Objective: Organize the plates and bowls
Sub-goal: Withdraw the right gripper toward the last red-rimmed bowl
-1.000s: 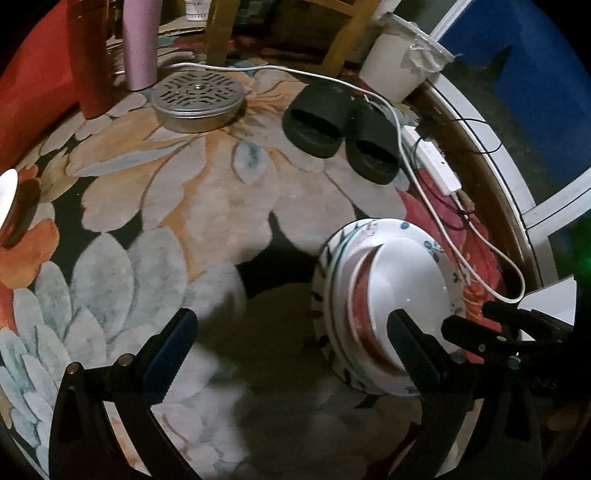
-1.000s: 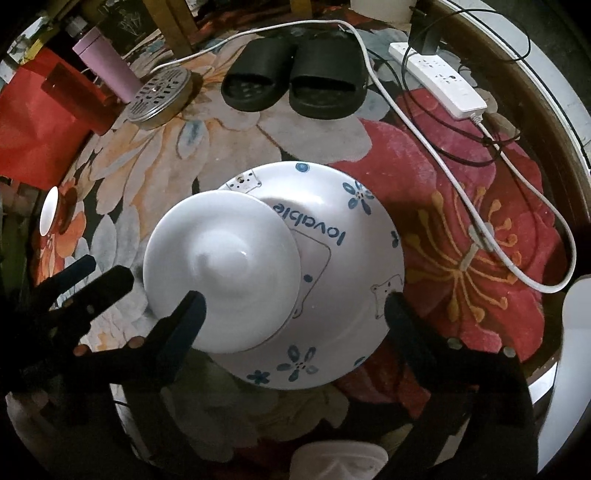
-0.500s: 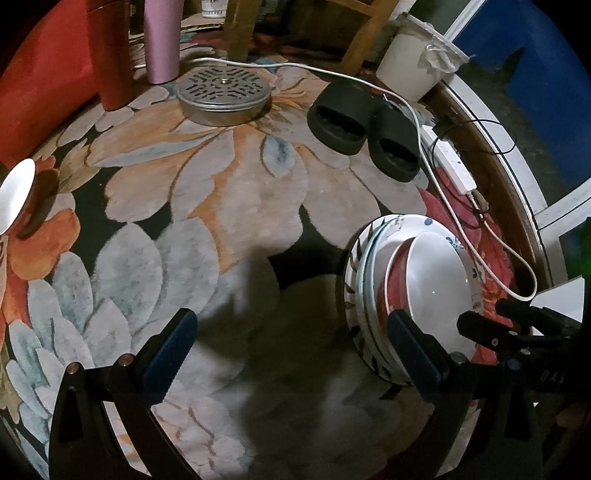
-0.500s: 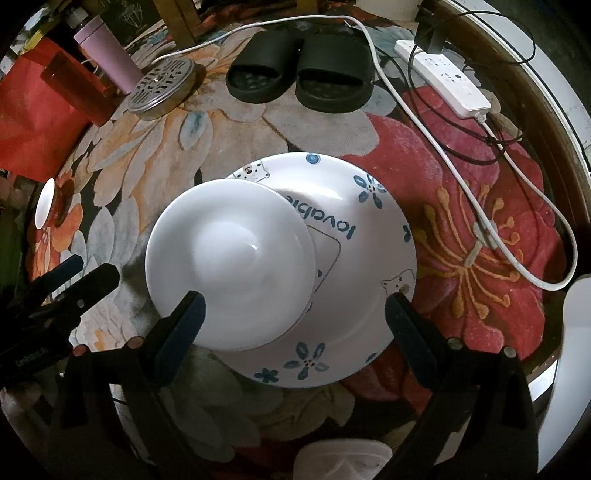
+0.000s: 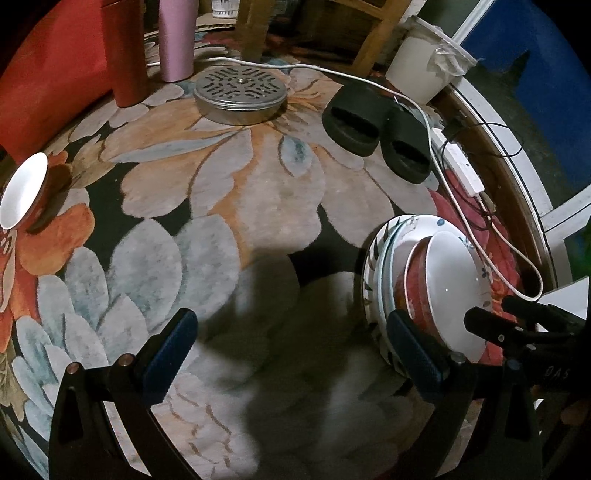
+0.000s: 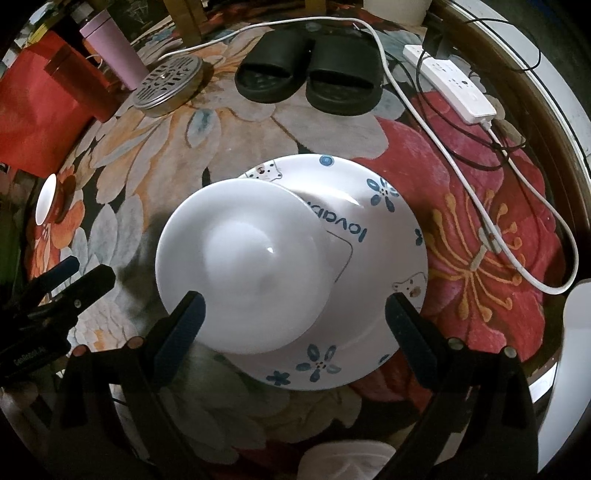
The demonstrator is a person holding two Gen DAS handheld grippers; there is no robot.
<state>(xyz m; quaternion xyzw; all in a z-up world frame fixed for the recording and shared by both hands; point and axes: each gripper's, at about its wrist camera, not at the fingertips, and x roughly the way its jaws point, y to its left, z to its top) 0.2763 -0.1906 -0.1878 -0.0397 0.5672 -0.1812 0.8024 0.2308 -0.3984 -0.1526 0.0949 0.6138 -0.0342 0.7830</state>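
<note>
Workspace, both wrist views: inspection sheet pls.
Surface: floral rug, dimly lit.
Job's things: bowl sits on the plate stack, off-centre towards the left hand-held gripper; second bowl apart at the rug's left edge.
Clutter: black slippers, round metal tin, pink tumbler, red tumbler.
Grippers: left hand-held gripper open, empty; right hand-held gripper open, its fingers on either side of the stack.
Cables: white cord and power strip beside the stack.
Surroundings: white bin, chair legs.
</note>
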